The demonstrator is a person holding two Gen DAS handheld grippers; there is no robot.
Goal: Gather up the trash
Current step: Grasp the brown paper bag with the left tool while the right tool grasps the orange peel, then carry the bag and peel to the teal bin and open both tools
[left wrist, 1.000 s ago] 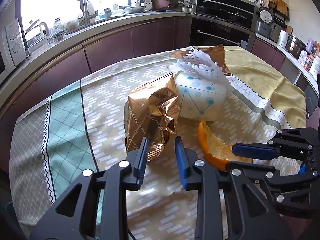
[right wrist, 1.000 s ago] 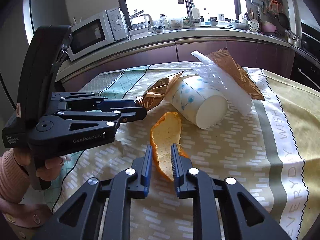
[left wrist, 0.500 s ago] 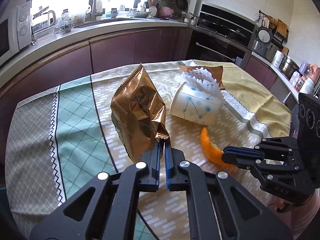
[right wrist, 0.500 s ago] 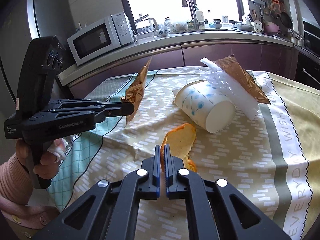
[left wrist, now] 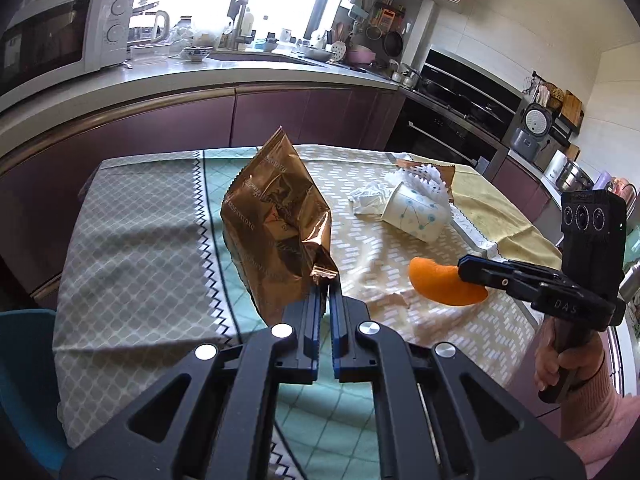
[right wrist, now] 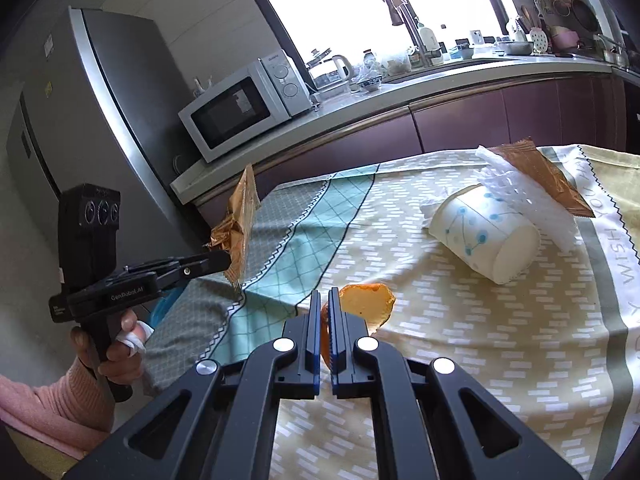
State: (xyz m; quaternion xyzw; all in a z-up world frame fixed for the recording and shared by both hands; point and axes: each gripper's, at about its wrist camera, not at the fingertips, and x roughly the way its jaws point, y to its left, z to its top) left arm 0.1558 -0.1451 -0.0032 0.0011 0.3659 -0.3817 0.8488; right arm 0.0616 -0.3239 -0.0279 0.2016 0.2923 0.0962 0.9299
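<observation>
My left gripper (left wrist: 325, 290) is shut on the corner of a crumpled gold foil snack bag (left wrist: 276, 216) and holds it upright above the tablecloth; the bag also shows in the right wrist view (right wrist: 239, 216). My right gripper (right wrist: 325, 300) is shut on an orange peel (right wrist: 366, 300) and holds it just above the table; the peel also shows in the left wrist view (left wrist: 442, 284). A white paper cup with blue dots (right wrist: 486, 230) lies on its side further back.
White foam netting (right wrist: 528, 200) and a second gold wrapper (right wrist: 540, 172) lie behind the cup, a crumpled tissue (left wrist: 368, 198) beside it. The patterned tablecloth (right wrist: 500, 340) covers the table. A blue bin edge (left wrist: 24, 360) shows at the lower left. Kitchen counters ring the table.
Both grippers closed, the left on the foil bag and the right on the orange peel. Both have lifted their items and drawn back from the cup toward the table's near edge.
</observation>
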